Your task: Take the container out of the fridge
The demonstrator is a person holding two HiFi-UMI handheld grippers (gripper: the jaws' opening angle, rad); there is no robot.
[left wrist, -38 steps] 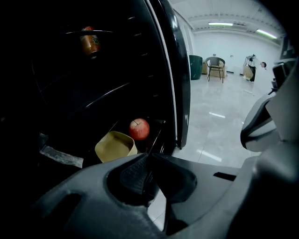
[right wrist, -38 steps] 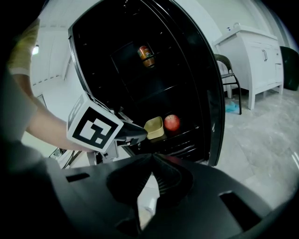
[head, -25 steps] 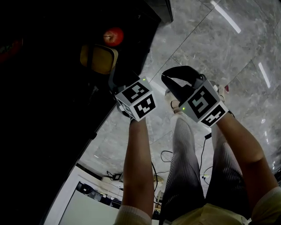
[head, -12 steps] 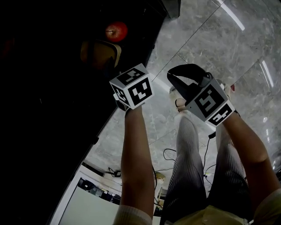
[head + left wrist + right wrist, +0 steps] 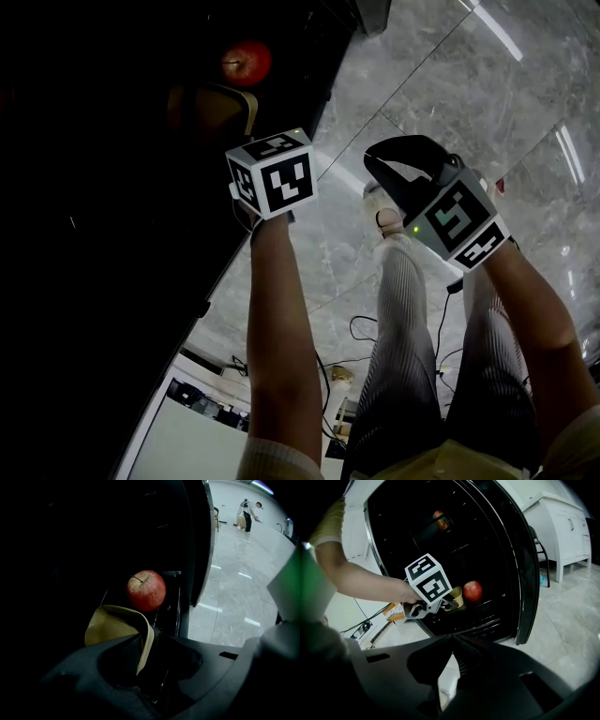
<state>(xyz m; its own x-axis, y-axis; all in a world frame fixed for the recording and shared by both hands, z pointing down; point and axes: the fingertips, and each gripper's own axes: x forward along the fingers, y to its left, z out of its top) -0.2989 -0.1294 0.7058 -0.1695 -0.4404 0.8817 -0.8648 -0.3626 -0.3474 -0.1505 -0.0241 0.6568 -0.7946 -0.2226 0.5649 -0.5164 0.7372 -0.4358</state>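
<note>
A tan container [image 5: 112, 625] sits on a dark fridge shelf, with a red apple [image 5: 146, 590] just behind it. My left gripper [image 5: 147, 638] is shut on the container's right rim, the wall pinched between the jaws. From the head view the container [image 5: 214, 111] lies just beyond the left gripper's marker cube [image 5: 272, 173], and the apple [image 5: 246, 63] is farther in. My right gripper [image 5: 398, 169] hangs over the floor outside the fridge, shut and holding nothing. From the right gripper view [image 5: 452, 637] I see the left gripper [image 5: 449, 603] at the container [image 5: 457, 597].
The fridge interior is very dark, and its open door [image 5: 525, 573] stands to the right of the shelf. An orange item [image 5: 440, 521] sits on a higher shelf. Grey marble floor [image 5: 441, 94] lies under the right gripper. Cables [image 5: 361, 328] trail by the person's legs, and a white cabinet [image 5: 562, 531] is far right.
The left gripper has turned and edged farther in toward the container. The right gripper has hardly moved.
</note>
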